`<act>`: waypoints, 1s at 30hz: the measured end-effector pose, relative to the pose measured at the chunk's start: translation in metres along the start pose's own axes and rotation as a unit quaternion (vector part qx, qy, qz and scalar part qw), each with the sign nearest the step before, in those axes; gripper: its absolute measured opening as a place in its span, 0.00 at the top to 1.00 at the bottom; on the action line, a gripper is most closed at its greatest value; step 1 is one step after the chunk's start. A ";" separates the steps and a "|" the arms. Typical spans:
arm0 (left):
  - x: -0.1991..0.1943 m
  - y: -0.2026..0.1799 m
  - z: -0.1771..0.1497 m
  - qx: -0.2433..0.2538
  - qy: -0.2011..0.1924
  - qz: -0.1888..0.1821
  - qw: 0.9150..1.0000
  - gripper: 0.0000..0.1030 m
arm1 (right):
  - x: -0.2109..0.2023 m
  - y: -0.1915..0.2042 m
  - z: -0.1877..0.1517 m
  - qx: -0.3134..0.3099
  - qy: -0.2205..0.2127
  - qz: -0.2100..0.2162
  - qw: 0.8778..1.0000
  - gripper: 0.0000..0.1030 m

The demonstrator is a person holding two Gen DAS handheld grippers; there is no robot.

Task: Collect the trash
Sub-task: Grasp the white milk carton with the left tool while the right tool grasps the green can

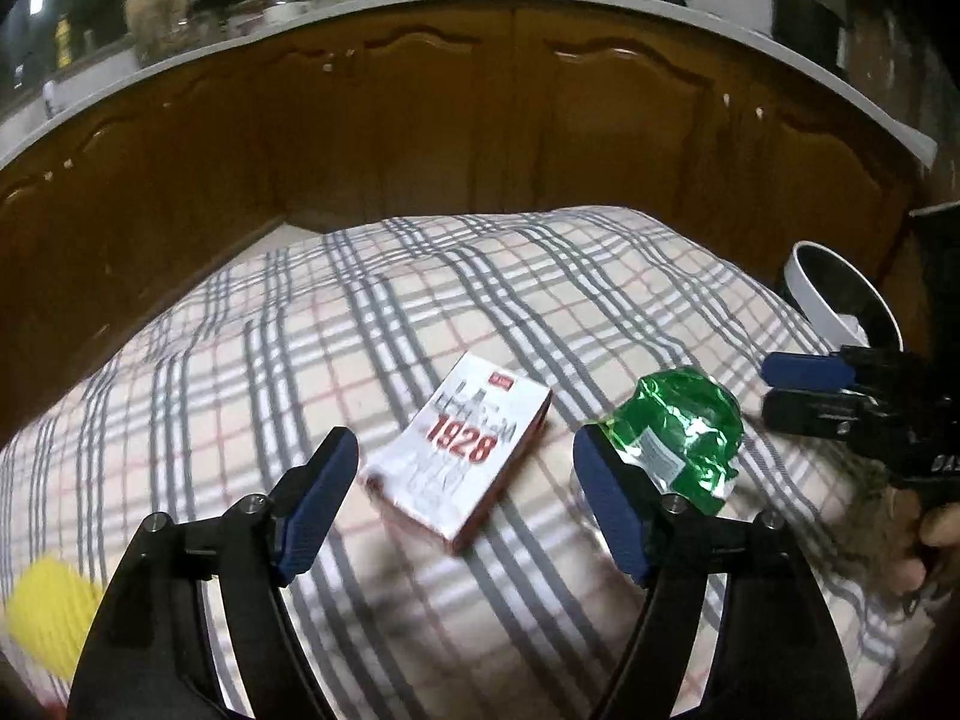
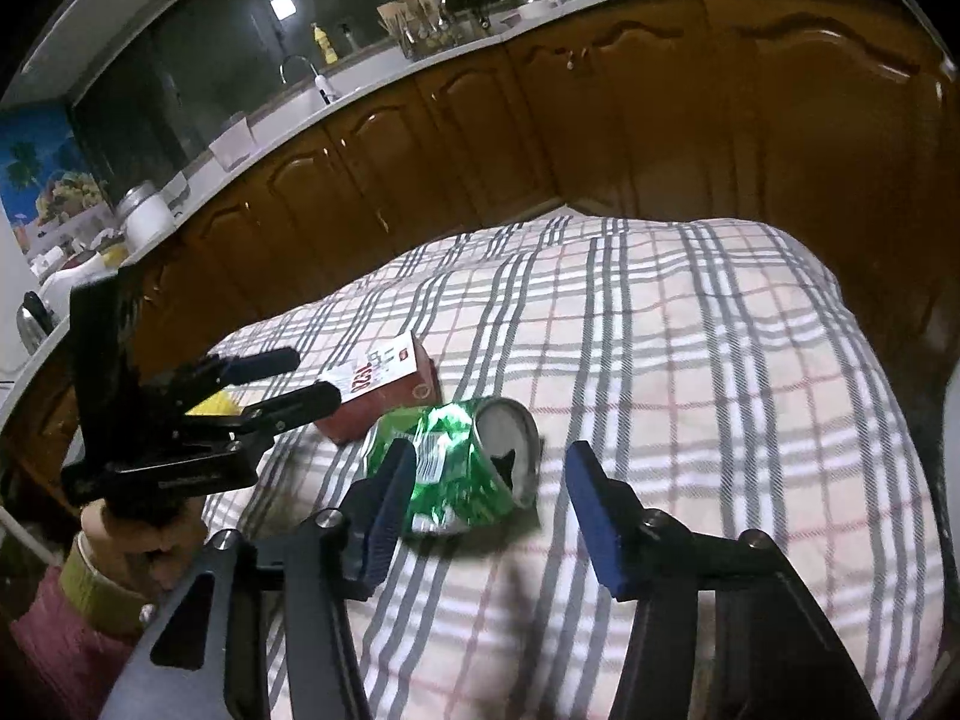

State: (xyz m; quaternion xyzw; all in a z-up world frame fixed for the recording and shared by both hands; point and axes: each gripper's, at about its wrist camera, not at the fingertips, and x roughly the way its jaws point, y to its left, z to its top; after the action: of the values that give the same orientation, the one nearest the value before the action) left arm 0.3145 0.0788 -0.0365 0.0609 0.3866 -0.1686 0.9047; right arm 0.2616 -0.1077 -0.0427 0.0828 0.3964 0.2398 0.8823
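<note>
A white and red carton [image 1: 468,450] printed "1928" lies flat on the plaid cloth [image 1: 300,360]. My left gripper [image 1: 465,462] is open, with one finger on each side of the carton's near end and neither pad touching it. Just right of the carton lies a crushed green drink can [image 1: 678,432]. In the right wrist view the can [image 2: 462,462] lies on its side with its silver top facing right. My right gripper [image 2: 489,462] is open around the can, and its right pad stands clear. The carton [image 2: 390,384] lies behind the can, where the left gripper [image 2: 312,378] reaches in.
A white-rimmed container with a dark inside [image 1: 840,300] stands off the cloth's far right corner. A yellow object [image 1: 48,618] lies at the near left. Brown cabinets [image 1: 480,120] under a white counter [image 1: 240,42] close off the far side. A hand [image 2: 120,534] holds the left gripper.
</note>
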 end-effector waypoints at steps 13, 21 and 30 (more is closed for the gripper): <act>0.032 -0.013 0.001 0.052 0.046 0.013 0.998 0.42 | 0.028 -0.005 -0.001 -0.008 0.029 -0.009 0.999 0.84; 0.014 -0.051 -0.008 0.069 0.050 0.008 0.996 0.55 | -0.015 -0.019 -0.007 -0.002 0.000 -0.020 1.000 0.86; -0.017 -0.101 -0.020 0.001 0.031 -0.039 0.999 0.56 | -0.082 -0.059 -0.028 0.029 -0.036 -0.046 0.998 0.86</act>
State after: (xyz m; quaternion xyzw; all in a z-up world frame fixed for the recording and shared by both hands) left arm 0.2547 -0.0064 -0.0361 0.0517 0.4165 -0.2024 0.8848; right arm 0.2149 -0.2008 -0.0272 0.0987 0.3740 0.1848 0.9035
